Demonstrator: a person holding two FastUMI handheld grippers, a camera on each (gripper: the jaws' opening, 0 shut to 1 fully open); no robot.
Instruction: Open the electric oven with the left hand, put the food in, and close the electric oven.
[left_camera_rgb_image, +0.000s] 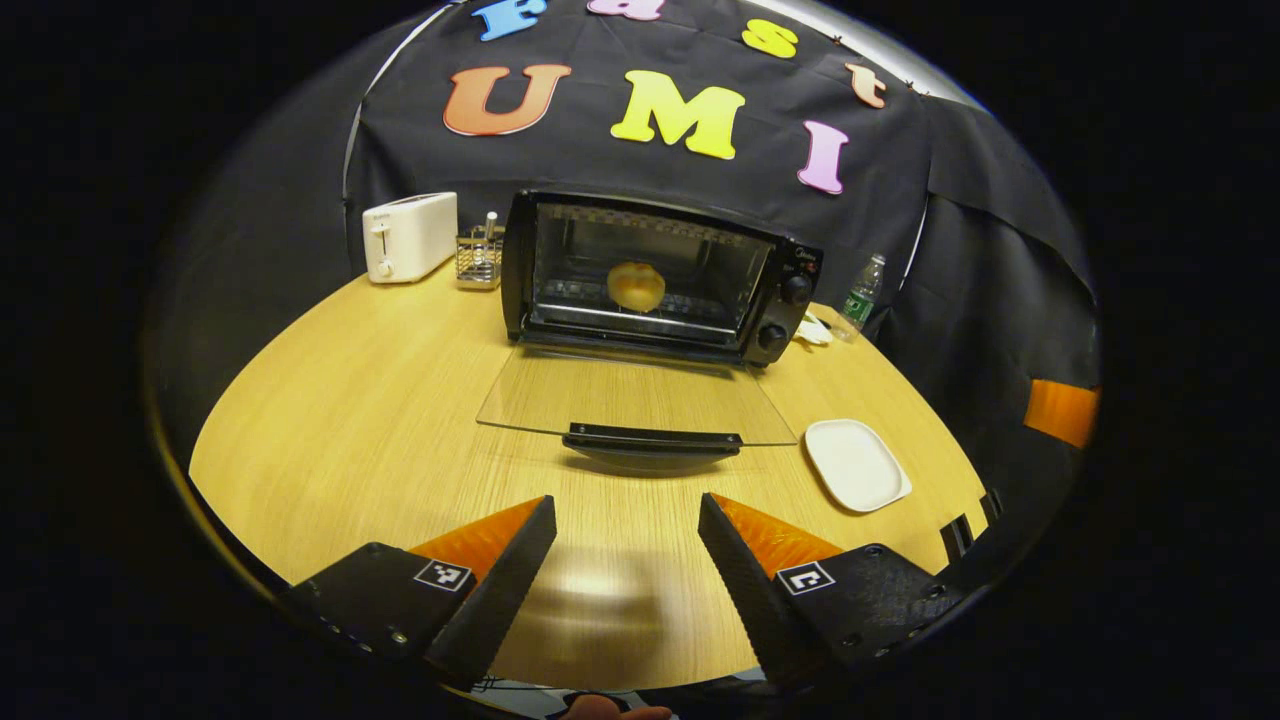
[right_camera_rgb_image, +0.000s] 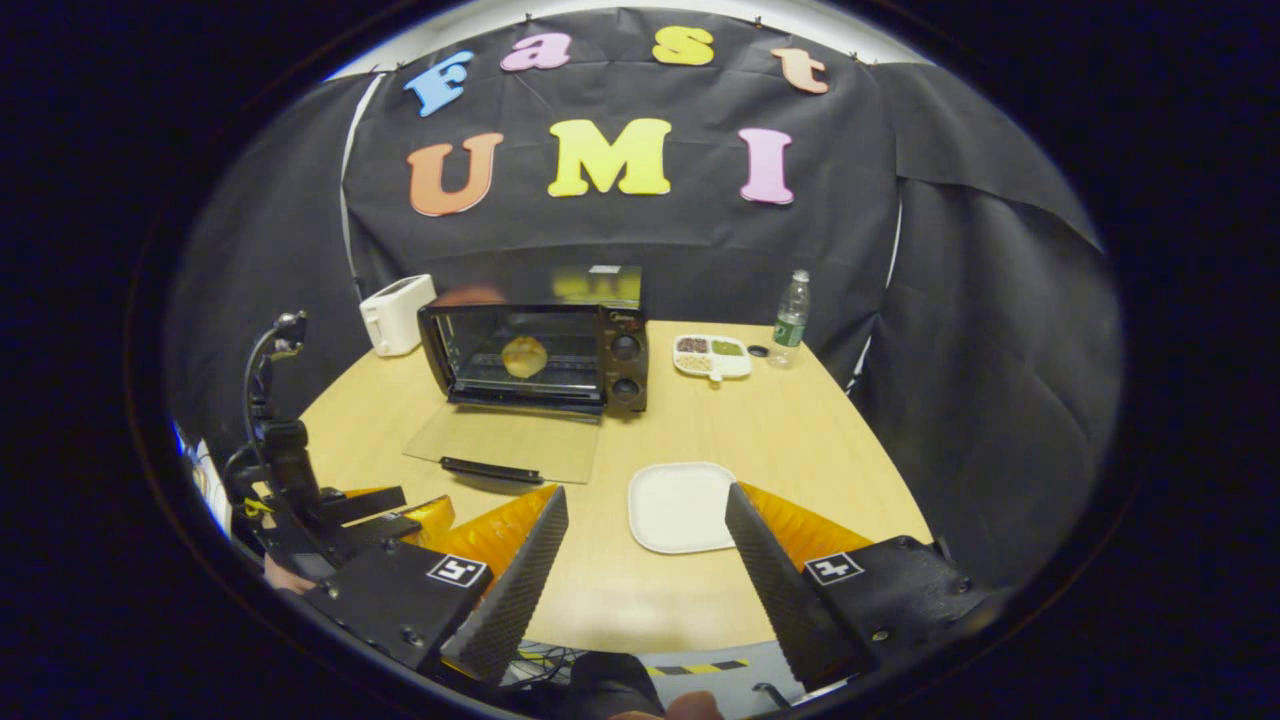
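**Oven door down, bun on the rack**

Ahead of the left gripper (left_camera_rgb_image: 627, 520), whose fingers stand apart over bare table (left_camera_rgb_image: 350, 430) and hold nothing, the oven (left_camera_rgb_image: 660, 275) sits with its glass door (left_camera_rgb_image: 630, 395) folded flat toward the tongs. The door's dark handle (left_camera_rgb_image: 652, 440) lies just beyond the fingertips. A bun (left_camera_rgb_image: 636, 286) rests on the rack inside, straight ahead. Two knobs (left_camera_rgb_image: 783, 312) stack on the oven's right panel; a small mark above them is too blurred to read.

Right of the left gripper's fingers, a white plate (left_camera_rgb_image: 857, 464) lies on the table, bare. Far ahead and left of the oven stand a white toaster (left_camera_rgb_image: 409, 236) and a wire holder (left_camera_rgb_image: 479, 255); far right, a bottle (left_camera_rgb_image: 862, 293) whose label cannot be read.

From the right gripper view, the right gripper (right_camera_rgb_image: 647, 540) is spread wide as well, gripping nothing, with the plate between and just beyond its fingertips. The oven stands well ahead and left, bun inside. A divided dish (right_camera_rgb_image: 712, 357) sits right of the oven, beside the bottle. The left gripper shows at this view's lower left.
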